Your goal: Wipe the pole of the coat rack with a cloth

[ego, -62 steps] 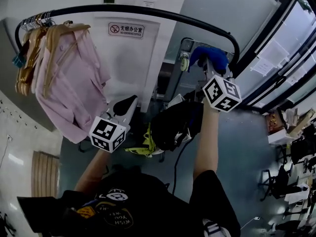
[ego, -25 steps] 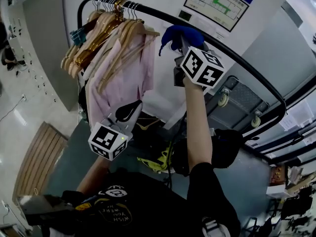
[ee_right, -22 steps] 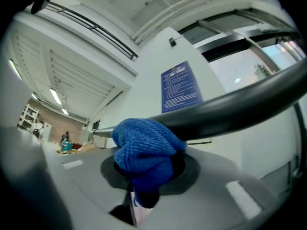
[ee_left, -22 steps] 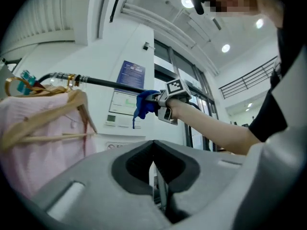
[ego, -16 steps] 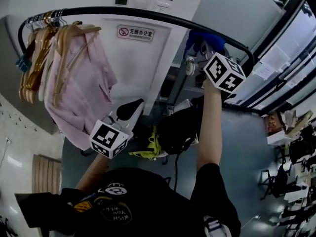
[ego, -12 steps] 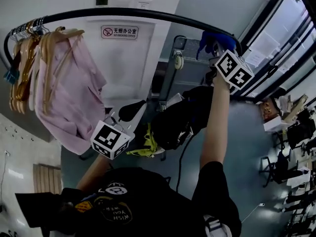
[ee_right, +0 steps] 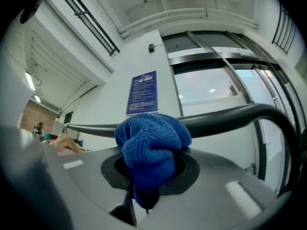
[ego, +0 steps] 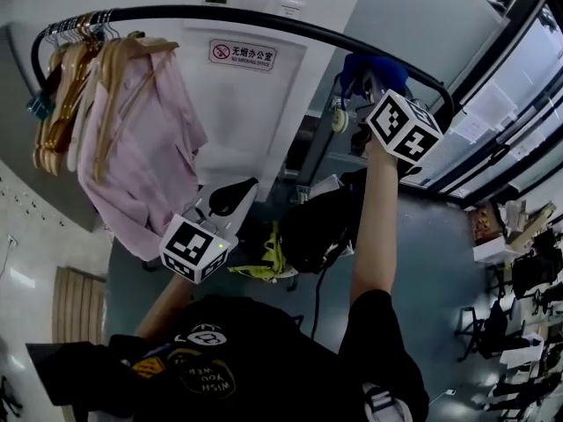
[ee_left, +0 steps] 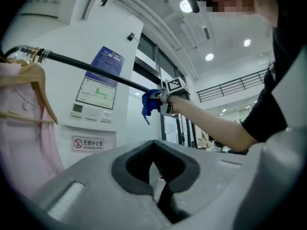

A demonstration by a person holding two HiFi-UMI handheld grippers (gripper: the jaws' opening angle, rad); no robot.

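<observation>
The coat rack's black pole [ego: 264,20] arches across the top of the head view and bends down at the right. My right gripper [ego: 374,82] is raised to it, shut on a bunched blue cloth [ego: 371,67] that presses against the pole near the bend. In the right gripper view the blue cloth [ee_right: 151,147] fills the jaws with the pole [ee_right: 230,116] right behind it. My left gripper [ego: 220,199] hangs low and away from the pole, shut and holding nothing; its view shows the pole [ee_left: 91,71] and the cloth [ee_left: 151,103] far off.
Pink shirts [ego: 145,148] on wooden hangers [ego: 70,77] crowd the pole's left end. A white wall with a red-and-white sign [ego: 243,54] stands behind the rack. Black bags and a yellow item [ego: 264,258] lie on the floor below. Glass doors [ego: 501,112] are at the right.
The right gripper with the cloth has slid back left along the pole from the right bend. The left gripper has stayed low.
</observation>
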